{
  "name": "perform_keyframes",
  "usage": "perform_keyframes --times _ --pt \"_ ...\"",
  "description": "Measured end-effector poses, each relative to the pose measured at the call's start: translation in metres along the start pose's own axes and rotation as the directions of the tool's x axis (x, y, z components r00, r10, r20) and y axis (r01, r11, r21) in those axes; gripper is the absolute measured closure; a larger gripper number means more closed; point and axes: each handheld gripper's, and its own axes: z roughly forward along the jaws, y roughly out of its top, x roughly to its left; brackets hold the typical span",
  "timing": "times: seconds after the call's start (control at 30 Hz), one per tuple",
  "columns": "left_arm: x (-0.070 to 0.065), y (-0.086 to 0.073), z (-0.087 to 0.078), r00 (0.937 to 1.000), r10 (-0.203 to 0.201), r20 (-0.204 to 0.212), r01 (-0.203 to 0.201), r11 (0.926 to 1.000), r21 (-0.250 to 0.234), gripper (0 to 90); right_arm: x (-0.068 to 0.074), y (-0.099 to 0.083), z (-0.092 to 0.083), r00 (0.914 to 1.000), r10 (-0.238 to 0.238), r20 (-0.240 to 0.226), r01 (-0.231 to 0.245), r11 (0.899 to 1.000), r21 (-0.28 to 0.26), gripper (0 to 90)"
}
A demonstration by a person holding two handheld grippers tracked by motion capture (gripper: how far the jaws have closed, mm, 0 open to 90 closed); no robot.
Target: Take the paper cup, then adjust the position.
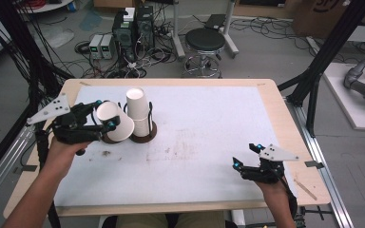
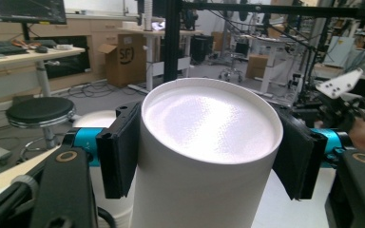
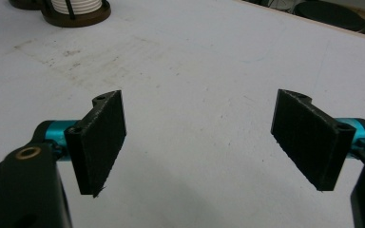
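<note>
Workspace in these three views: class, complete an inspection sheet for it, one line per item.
Surface: white mat on a wooden table, stained near the middle.
Job's things: paper cup held tilted; cup stack in a dark holder.
Clutter: nothing seen.
Grippers: left gripper shut on the paper cup; right gripper open, empty.
Cables: tangle on the floor beyond the table.
Surroundings: stool, computer boxes, cardboard box.
</note>
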Motion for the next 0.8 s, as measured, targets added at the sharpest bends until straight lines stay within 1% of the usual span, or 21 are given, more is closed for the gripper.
perform_keyframes --times 0.13,0.2,0.23,0.27,0.33,0.5,0.6,0.67,0.77,0.8 --pt "-0.008 -0.016 0.009 0.9996 0.01 0.026 -0.011 0.9994 0.032 33.0 0.003 0.001 0.002 0.9998 -0.008 -0.016 0.008 1.0 0.002 19.4" --pt "-0.011 -0.023 0.014 0.9992 0.002 0.039 -0.004 0.9991 0.043 33.0 0.004 0.001 0.003 0.9996 -0.015 -0.025 0.015 1.0 0.002 19.4" --pt "-0.011 -0.023 0.014 0.9992 0.002 0.039 -0.004 0.9991 0.043 33.0 0.004 0.001 0.003 0.9996 -0.015 -0.025 0.015 1.0 0.002 19.4" --pt "-0.013 -0.029 0.019 0.9987 -0.006 0.05 0.004 0.9989 0.047 33.0 0.005 0.002 0.003 0.9993 -0.018 -0.034 0.018 1.0 -0.002 19.4" --pt "-0.016 -0.033 0.024 0.9979 -0.012 0.064 0.009 0.9988 0.048 33.0 0.005 0.002 0.003 0.9989 -0.023 -0.041 0.023 1.0 -0.007 19.3" --pt "-0.02 -0.039 0.037 0.9952 -0.017 0.096 0.011 0.998 0.062 33.0 0.009 0.005 0.005 0.9957 -0.032 -0.087 0.03 0.999 -0.018 19.3" --pt "-0.023 -0.043 0.046 0.9932 -0.025 0.113 0.018 0.9975 0.069 33.0 0.012 0.008 0.008 0.9927 -0.037 -0.115 0.035 0.999 -0.026 19.3" --pt "-0.024 -0.046 0.051 0.9918 -0.025 0.125 0.016 0.9973 0.072 33.0 0.015 0.009 0.011 0.9878 -0.045 -0.149 0.042 0.999 -0.025 19.3" --pt "-0.026 -0.048 0.055 0.9906 -0.027 0.134 0.017 0.9972 0.073 33.0 0.019 0.011 0.014 0.9817 -0.054 -0.183 0.05 0.998 -0.026 19.3" --pt "-0.027 -0.05 0.059 0.9892 -0.026 0.144 0.015 0.997 0.075 33.0 0.021 0.011 0.015 0.9797 -0.06 -0.192 0.056 0.998 -0.025 19.3"
